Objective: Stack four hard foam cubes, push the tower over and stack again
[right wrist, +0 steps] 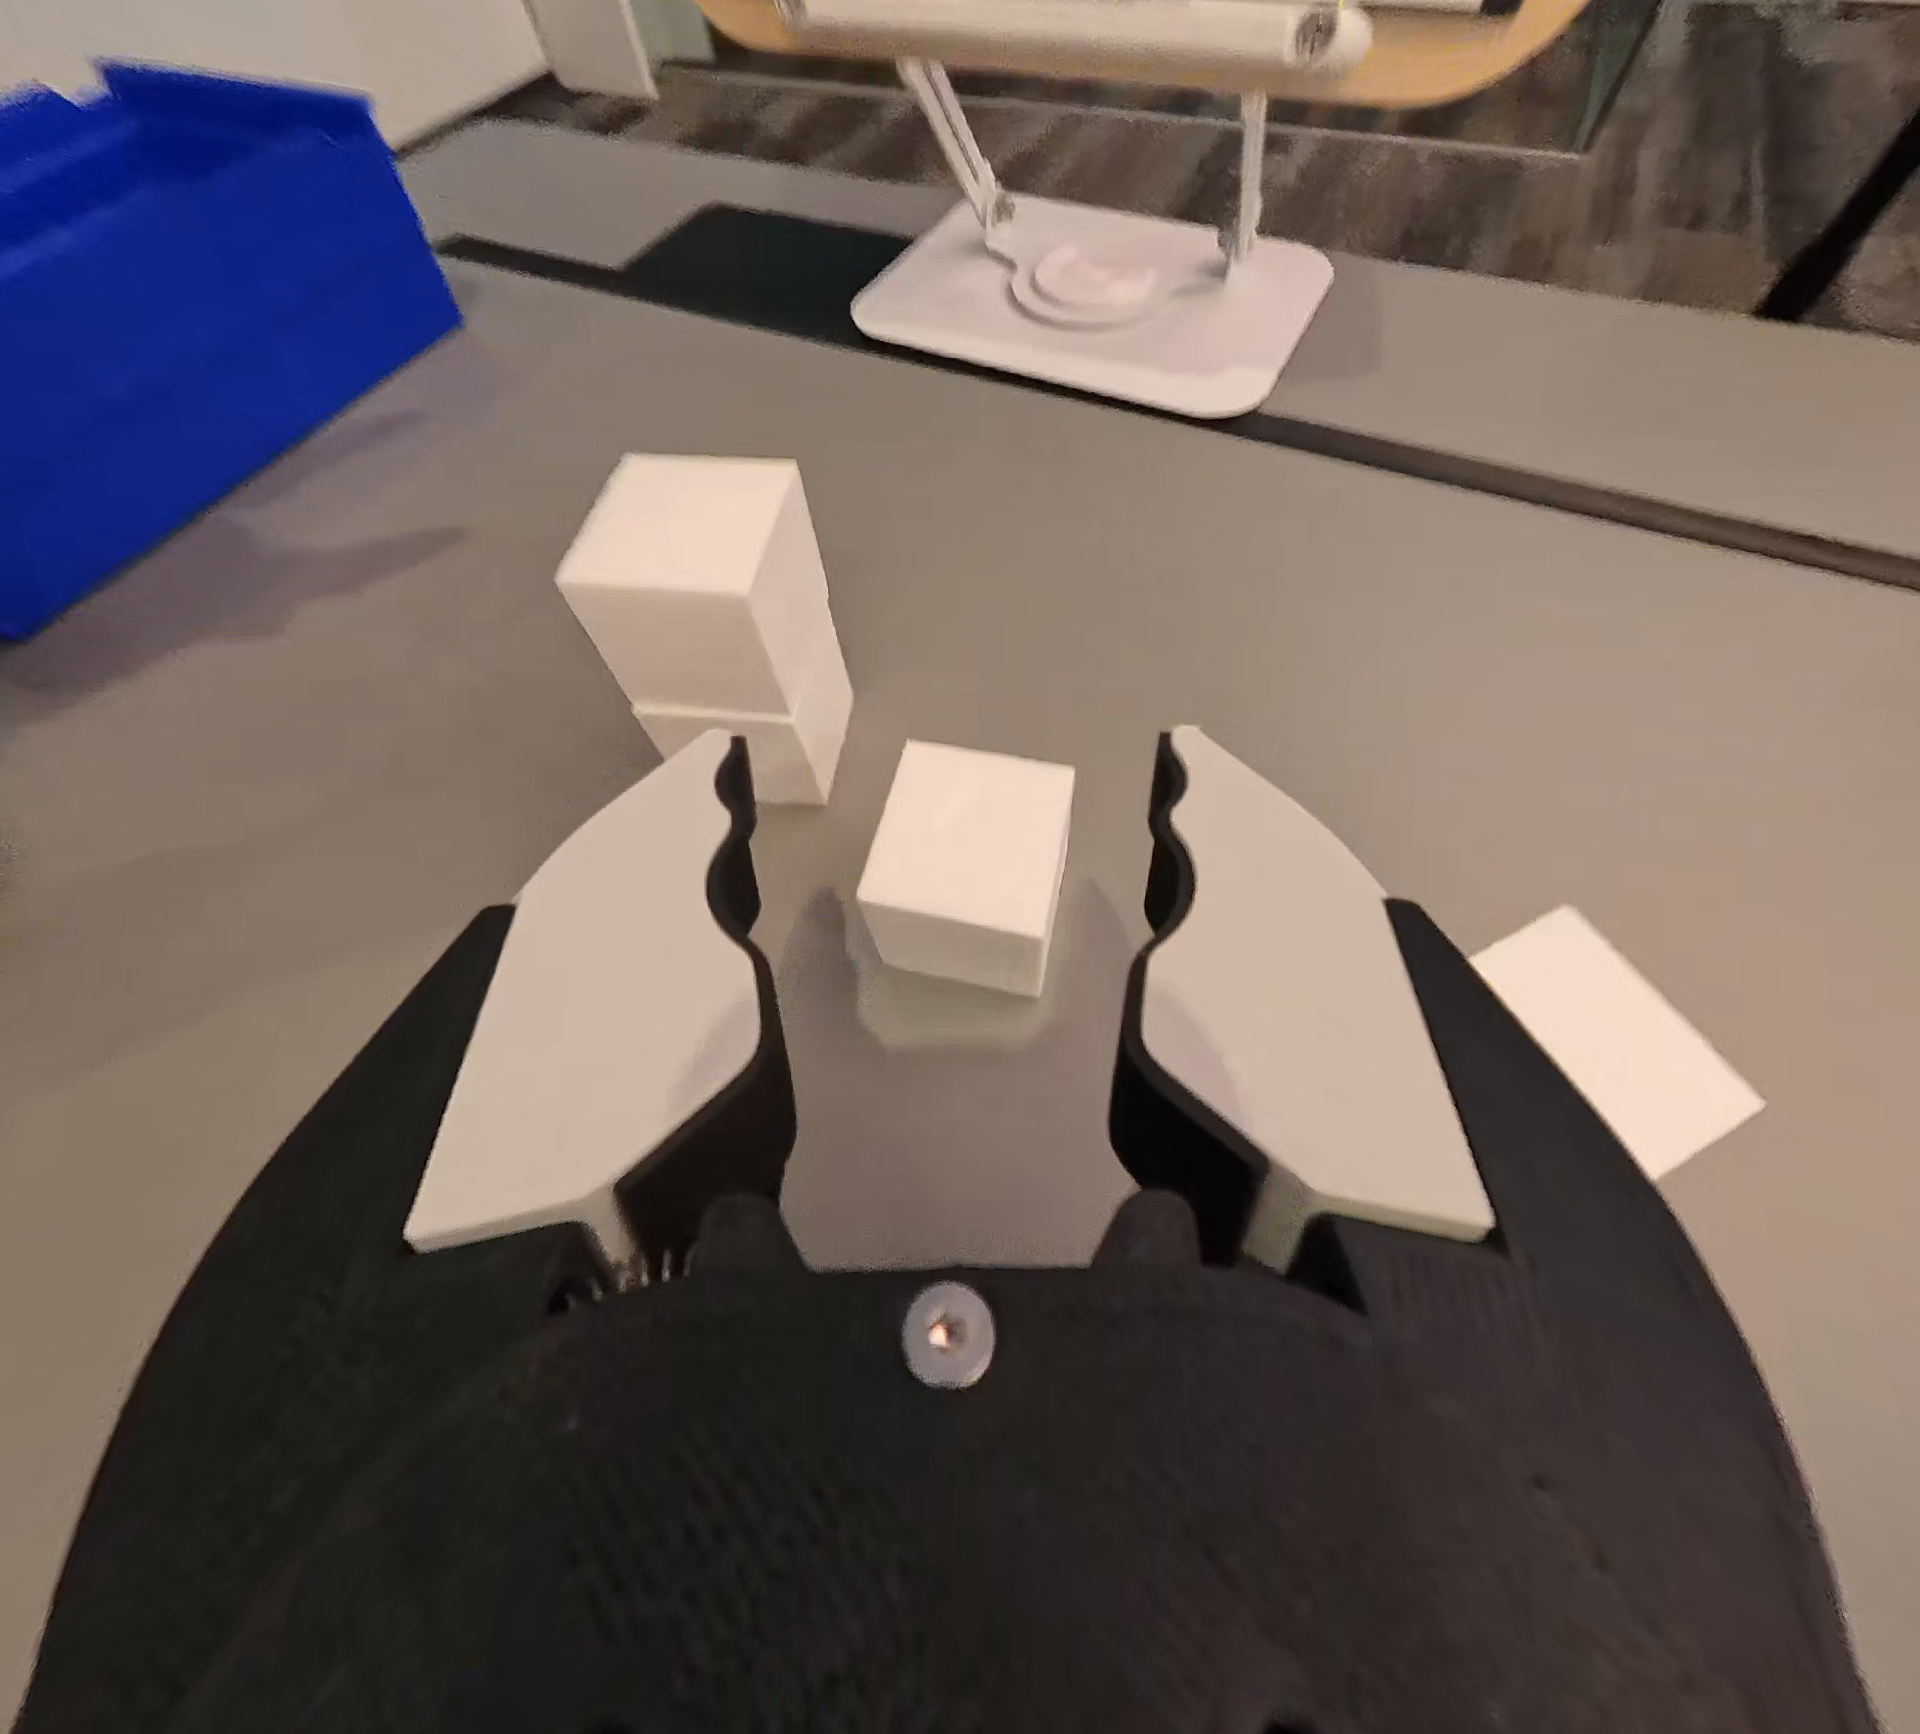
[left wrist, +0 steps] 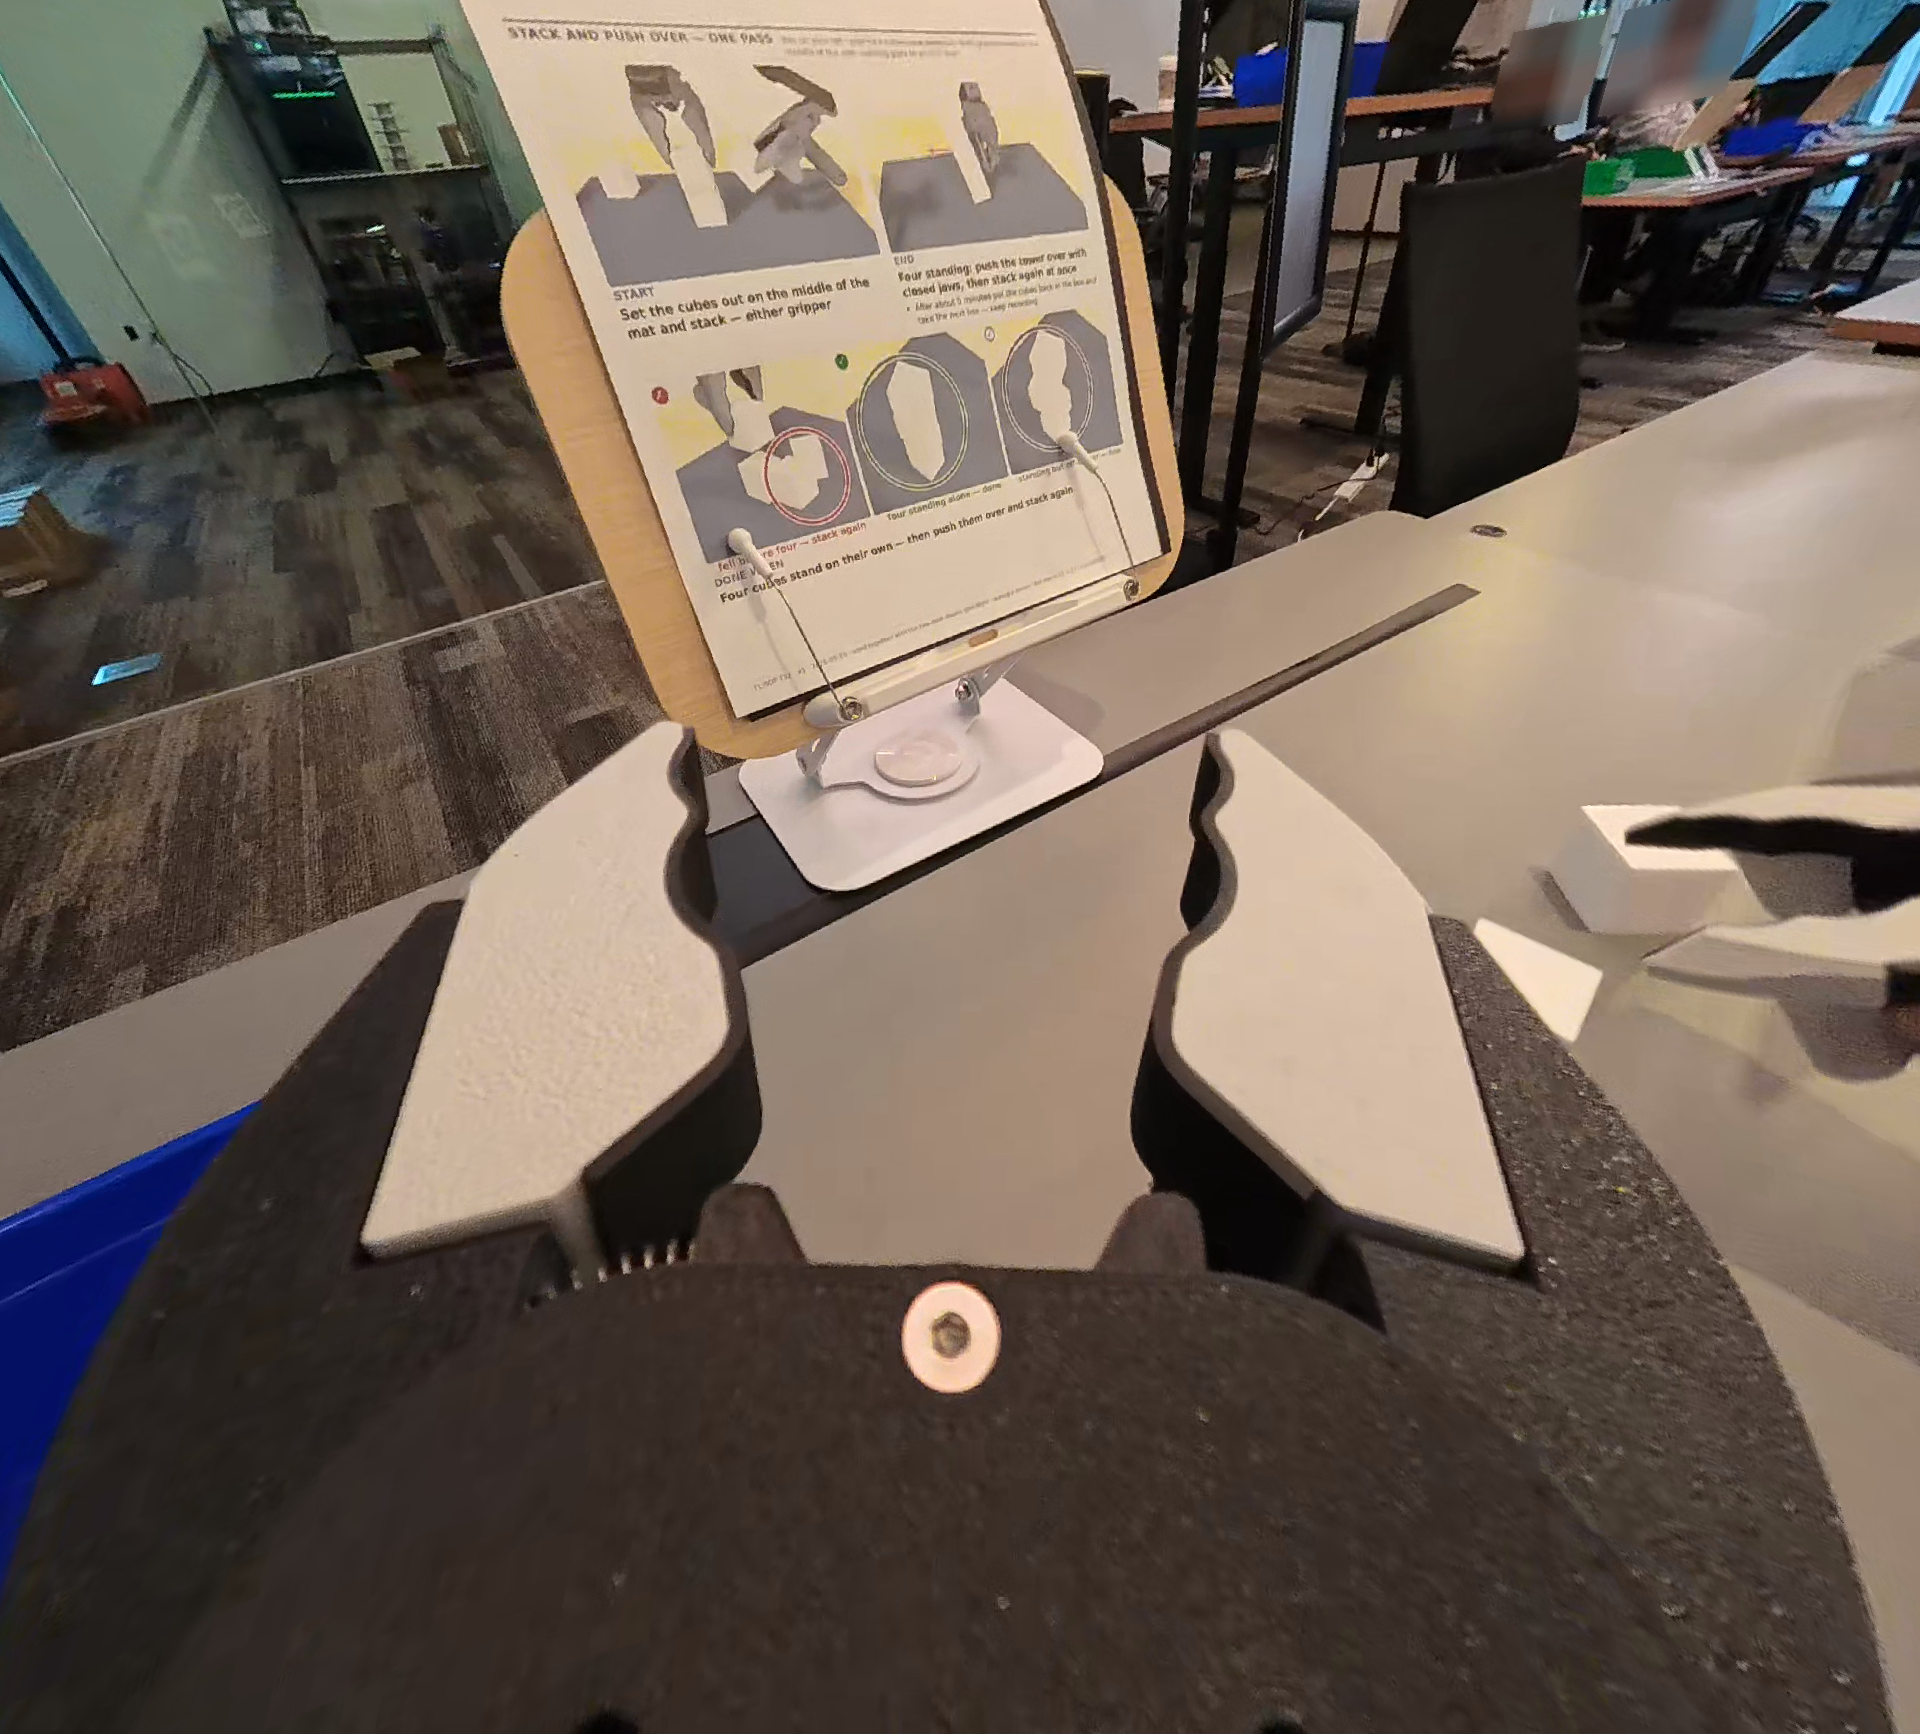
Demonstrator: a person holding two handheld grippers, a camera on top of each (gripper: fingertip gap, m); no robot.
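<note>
In the right wrist view, two white foam cubes stand stacked on the grey mat, the upper cube (right wrist: 696, 583) on the lower cube (right wrist: 779, 749). A third cube (right wrist: 961, 863) sits between the fingers of my open right gripper (right wrist: 951, 749), with a gap on each side. A fourth cube (right wrist: 1621, 1040) lies to the right, partly hidden behind the right finger. My left gripper (left wrist: 945, 749) is open and empty above the mat. At the right edge of its view are a white cube (left wrist: 1621, 884), another white cube (left wrist: 1538, 972) and the right gripper's fingers (left wrist: 1787, 946).
A blue bin (right wrist: 187, 334) stands at the left of the mat and shows at the lower left of the left wrist view (left wrist: 104, 1269). A wooden stand holding an instruction sheet (left wrist: 831, 334) rests on a white base (right wrist: 1101, 302) at the mat's far edge. Office desks lie beyond.
</note>
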